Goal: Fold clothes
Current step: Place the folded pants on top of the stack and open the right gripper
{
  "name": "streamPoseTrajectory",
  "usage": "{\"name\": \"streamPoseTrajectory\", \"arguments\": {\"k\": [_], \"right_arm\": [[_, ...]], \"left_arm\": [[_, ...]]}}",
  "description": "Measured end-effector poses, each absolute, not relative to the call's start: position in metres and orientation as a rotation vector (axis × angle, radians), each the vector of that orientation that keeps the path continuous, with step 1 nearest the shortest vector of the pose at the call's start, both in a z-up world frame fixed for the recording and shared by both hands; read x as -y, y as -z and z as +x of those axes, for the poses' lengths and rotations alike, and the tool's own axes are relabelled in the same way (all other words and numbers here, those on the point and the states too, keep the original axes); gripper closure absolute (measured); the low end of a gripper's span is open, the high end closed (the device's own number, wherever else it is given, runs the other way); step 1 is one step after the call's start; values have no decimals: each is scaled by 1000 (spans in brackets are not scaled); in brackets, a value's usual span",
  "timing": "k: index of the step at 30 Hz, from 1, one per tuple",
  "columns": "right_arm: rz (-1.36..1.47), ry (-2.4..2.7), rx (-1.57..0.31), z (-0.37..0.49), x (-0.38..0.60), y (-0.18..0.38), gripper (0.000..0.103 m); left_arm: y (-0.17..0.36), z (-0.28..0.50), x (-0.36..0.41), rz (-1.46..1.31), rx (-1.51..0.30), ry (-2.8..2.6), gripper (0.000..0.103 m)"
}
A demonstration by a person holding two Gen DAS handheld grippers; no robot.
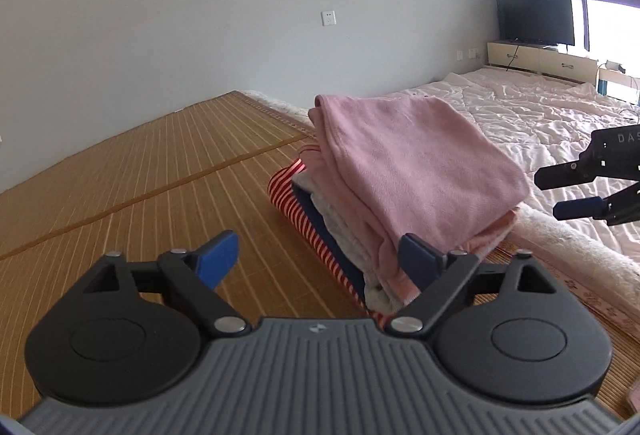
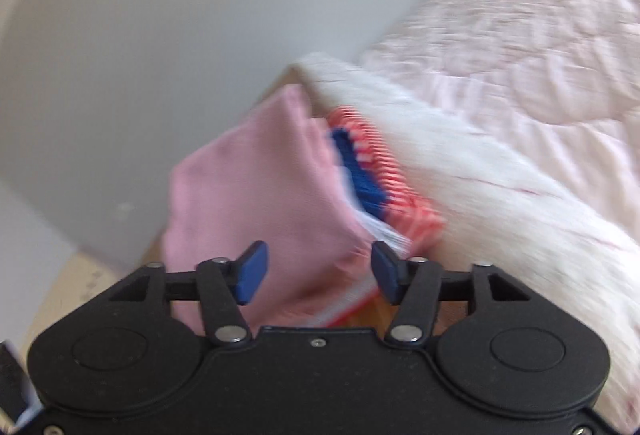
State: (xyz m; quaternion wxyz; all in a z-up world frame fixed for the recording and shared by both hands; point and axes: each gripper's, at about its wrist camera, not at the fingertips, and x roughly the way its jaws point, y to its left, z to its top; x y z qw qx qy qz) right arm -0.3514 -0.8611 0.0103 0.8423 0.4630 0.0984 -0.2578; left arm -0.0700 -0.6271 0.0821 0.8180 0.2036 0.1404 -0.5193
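A pale pink quilted bed cover fills the right side of the room, with a woven bamboo mat spread beside it under a plain grey wall. A fluffy white rug runs along the seam between the two.

On the mat, just beside that rug, sits the stack of folded clothes: a pink fleece garment on top, pale and navy layers beneath it, and a red-and-white striped piece at the bottom.

The left gripper hovers low at the near end of the stack with its jaws spread wide; one blue pad is over bare mat, the other just beside the pink fleece, pressing nothing. The right gripper, seen blurred in its own view, faces a corner of the same stack with its jaws parted; cloth lies ahead between the pads without being pinched.
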Motion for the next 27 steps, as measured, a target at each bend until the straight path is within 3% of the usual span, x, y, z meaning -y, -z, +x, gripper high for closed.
{"name": "streamPoseTrajectory", "arguments": {"k": [7,18,27], "right_arm": [[974,576,-228,-370,802,-26,22],[747,657,-419,-349,714,-9,20],[696,589,-410,-359,690,-10,18]], "left_arm": [[-67,-111,580,493,-409,1141,7],[-21,-160,515,433,-501,1119,5],[-16,-187,483,363,-514,1049,4]]}}
